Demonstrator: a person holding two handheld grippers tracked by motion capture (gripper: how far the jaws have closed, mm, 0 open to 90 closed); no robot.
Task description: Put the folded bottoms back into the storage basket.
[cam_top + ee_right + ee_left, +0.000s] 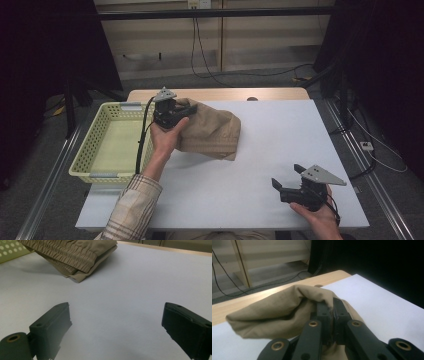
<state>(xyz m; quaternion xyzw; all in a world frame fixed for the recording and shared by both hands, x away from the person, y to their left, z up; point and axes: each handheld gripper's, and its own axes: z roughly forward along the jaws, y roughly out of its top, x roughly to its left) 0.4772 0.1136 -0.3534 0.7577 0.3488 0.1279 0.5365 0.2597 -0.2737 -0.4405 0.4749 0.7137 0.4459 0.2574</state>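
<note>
A folded tan garment with an elastic waistband lies at the back left of the white table, its left edge lifted. My left gripper is shut on that raised edge, and in the left gripper view the cloth is pinched between the closed fingertips. My right gripper rests near the front right edge of the table, jaws wide open and nothing between them. In the right gripper view the garment lies far ahead, its stacked layers and gathered waistband facing me.
A pale yellow perforated basket stands at the table's left edge, right beside the garment. A wooden strip runs along the table's back edge. Cables trail on the floor behind.
</note>
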